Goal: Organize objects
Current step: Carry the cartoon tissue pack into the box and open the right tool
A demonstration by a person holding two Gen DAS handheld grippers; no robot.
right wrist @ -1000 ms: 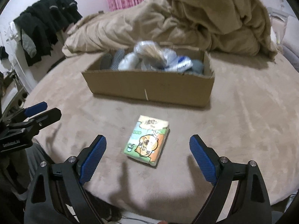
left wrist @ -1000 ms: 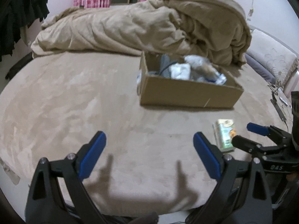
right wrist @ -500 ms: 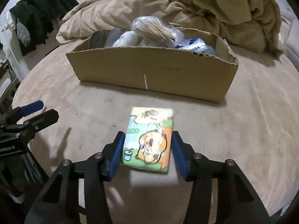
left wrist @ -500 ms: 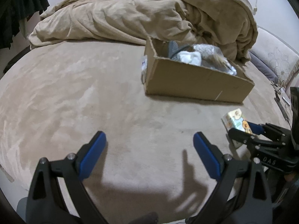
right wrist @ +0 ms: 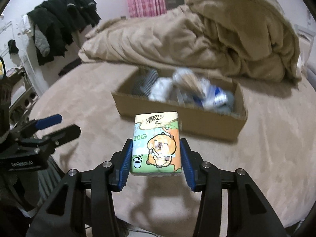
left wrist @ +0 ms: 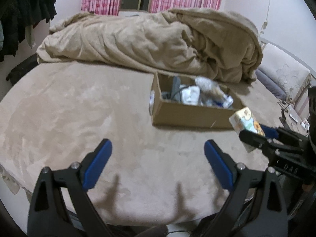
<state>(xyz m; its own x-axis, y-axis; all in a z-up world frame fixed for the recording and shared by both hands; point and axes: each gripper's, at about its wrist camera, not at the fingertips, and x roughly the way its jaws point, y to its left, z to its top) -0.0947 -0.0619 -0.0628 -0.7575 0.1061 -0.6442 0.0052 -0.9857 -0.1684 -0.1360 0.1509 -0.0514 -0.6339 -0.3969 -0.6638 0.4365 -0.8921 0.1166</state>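
Note:
My right gripper [right wrist: 156, 158] is shut on a tissue pack [right wrist: 157, 144] with a cartoon bear print and holds it above the bed, in front of the cardboard box [right wrist: 177, 116]. The box holds several plastic-wrapped items and a grey item. In the left wrist view the tissue pack [left wrist: 246, 122] shows at the right, held by the right gripper [left wrist: 262, 134], near the box's [left wrist: 189, 116] right front corner. My left gripper [left wrist: 158, 158] is open and empty over the tan bed surface.
A rumpled tan duvet [left wrist: 158, 43] lies behind the box. Dark clothes [right wrist: 59, 23] hang at the left wall. A pale sofa [left wrist: 284, 79] stands at the right. The bed's front edge [left wrist: 138, 217] is just below my grippers.
My right gripper closed on the tissue pack and lifted it off the bed toward the box. My left gripper stayed open and rose a little.

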